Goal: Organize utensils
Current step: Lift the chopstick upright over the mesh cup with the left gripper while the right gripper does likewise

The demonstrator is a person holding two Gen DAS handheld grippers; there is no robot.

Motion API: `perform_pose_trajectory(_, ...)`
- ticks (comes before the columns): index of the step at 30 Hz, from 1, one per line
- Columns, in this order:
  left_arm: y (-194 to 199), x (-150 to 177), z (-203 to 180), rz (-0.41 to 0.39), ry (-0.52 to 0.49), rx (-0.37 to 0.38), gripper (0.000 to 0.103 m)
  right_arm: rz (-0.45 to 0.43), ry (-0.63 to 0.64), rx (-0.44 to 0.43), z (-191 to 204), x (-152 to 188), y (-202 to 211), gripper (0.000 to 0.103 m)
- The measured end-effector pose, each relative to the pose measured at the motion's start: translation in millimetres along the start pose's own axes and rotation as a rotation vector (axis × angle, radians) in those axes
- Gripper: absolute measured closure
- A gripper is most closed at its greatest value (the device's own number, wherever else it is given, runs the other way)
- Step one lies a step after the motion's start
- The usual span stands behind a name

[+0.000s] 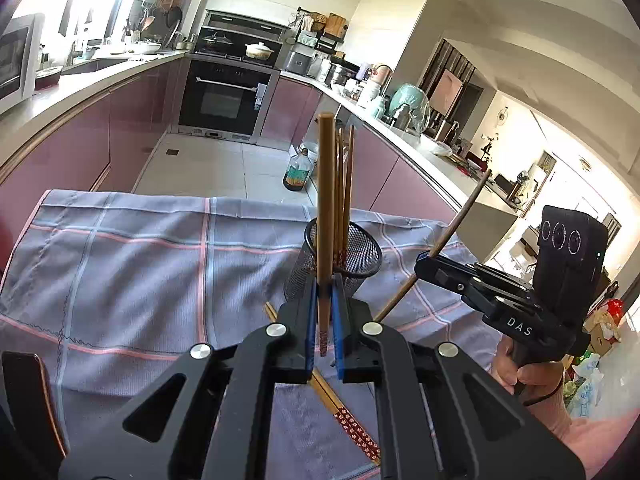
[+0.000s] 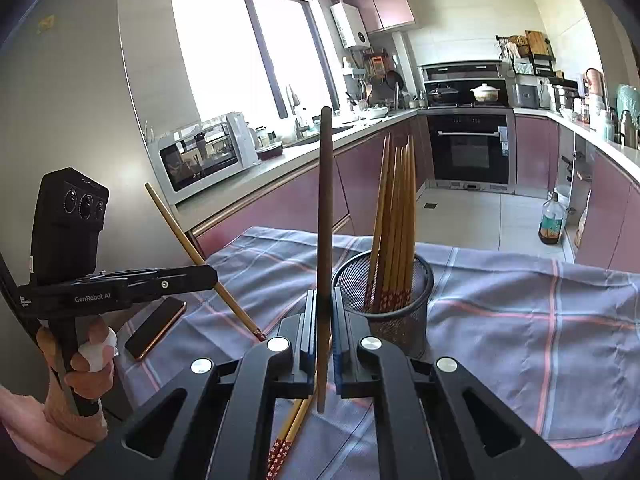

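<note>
A black mesh cup point(image 1: 352, 256) stands on the checked cloth and holds several wooden chopsticks with red ends; the cup also shows in the right wrist view point(image 2: 394, 304). My left gripper point(image 1: 325, 312) is shut on a light wooden chopstick point(image 1: 326, 200), held upright in front of the cup. My right gripper point(image 2: 324, 320) is shut on a dark brown chopstick point(image 2: 325, 220), upright just left of the cup. The right gripper also shows in the left wrist view point(image 1: 424, 260) with its dark chopstick point(image 1: 460, 232). The left gripper appears in the right wrist view point(image 2: 212, 274). Two chopsticks point(image 2: 294, 424) lie on the cloth beneath the grippers.
A phone point(image 2: 156, 328) lies on the cloth point(image 2: 520, 320) at the left. The cloth-covered table ends at its far edge, with kitchen floor and a bottle point(image 2: 554, 220) beyond. Pink cabinets and an oven point(image 2: 470, 148) stand behind.
</note>
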State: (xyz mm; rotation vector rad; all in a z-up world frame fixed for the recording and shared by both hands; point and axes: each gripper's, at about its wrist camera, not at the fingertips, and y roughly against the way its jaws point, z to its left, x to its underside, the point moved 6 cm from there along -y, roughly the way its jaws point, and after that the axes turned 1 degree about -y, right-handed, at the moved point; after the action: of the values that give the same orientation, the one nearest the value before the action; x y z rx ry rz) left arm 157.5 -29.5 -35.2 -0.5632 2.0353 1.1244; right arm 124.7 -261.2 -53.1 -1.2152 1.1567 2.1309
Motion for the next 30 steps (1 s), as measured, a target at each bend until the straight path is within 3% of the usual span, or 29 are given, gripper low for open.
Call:
perform_pose_trajectory(20, 15.6, -73.3, -24.5, -0.122, -0.059, 0.004, 0.095, -0.142, 0.06, 0.043, -7.3, -62.4, 28.0, 0.098)
perform_pose_trajectory(30, 6.8, -93.4, -38.4, -0.123, -0.093, -0.01, 0.095, -0.18, 0.069, 0.062, -13.7, -82.1, 28.1, 0.098)
